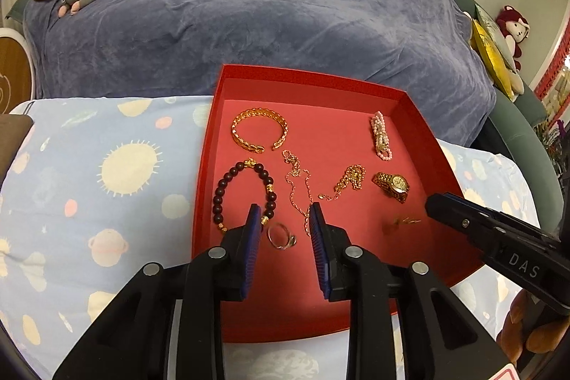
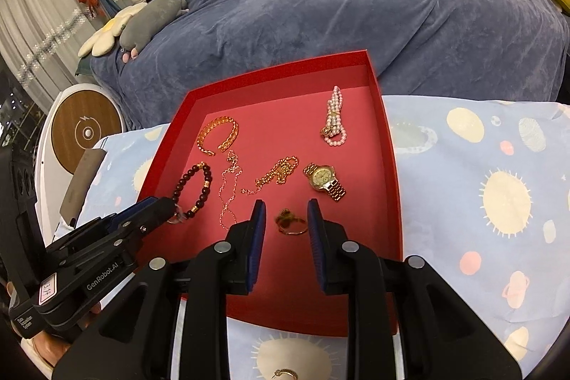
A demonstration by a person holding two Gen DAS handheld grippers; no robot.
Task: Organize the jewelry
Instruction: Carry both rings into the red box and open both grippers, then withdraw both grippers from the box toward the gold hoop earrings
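On the red tray (image 1: 409,102), both grippers' fingers (image 1: 251,234) (image 2: 258,230) stand parted, grasping nothing.

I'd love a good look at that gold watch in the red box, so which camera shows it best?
The right wrist view: there the gold watch lies near the middle, its pale dial facing the camera and its band visible. In the left wrist view the watch sits farther to the side, smaller and more slanted, with the dial harder to see.
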